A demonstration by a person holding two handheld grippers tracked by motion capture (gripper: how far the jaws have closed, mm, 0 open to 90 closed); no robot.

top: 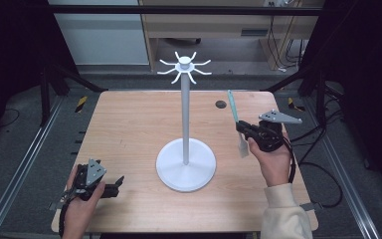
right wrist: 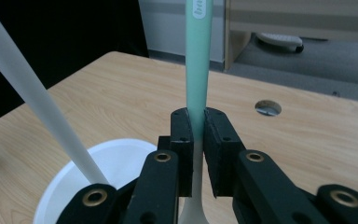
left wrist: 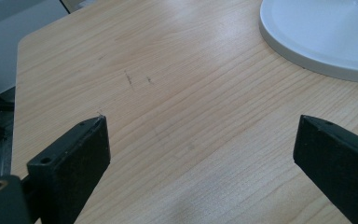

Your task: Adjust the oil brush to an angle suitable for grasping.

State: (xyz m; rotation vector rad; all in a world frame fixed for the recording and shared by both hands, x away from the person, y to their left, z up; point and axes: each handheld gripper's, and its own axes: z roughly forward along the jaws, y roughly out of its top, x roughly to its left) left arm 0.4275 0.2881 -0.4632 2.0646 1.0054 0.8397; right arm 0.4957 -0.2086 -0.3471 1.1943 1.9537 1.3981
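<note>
Item: utensil-hanging job, status mid-way. Right gripper [top: 243,130]: jaws clamped on a small spatula [top: 237,124], mint-green handle w/ whitish blade; handle rises above the jaws, blade hangs below, thing held roughly upright and clear of the table [top: 129,124]. In the right gripper view the pads pinch the spatula [right wrist: 198,88] about where green meets white; grip looks firm, no slack seen. Location of spatula: right of the white rack [top: 185,149], well apart from it, and well below the hook crown [top: 184,67]. Rack: round base, tall pole, ring of curved hooks at top, all hooks bare. Left gripper [top: 114,185]: jaws spread wide, nothing between them, lying low at near-left of table; its own view shows bare wood and the rack base [left wrist: 321,37] edge. Done, by my reading: pick-up complete, item lifted. Left to do, prob.: raise spatula to hook height, carry it across to the crown, get the handle end onto a hook, let go. Whether handle end has a hanging hole: can't tell, too small. Round cable hole [top: 221,104] in table behind, not involved.
</note>
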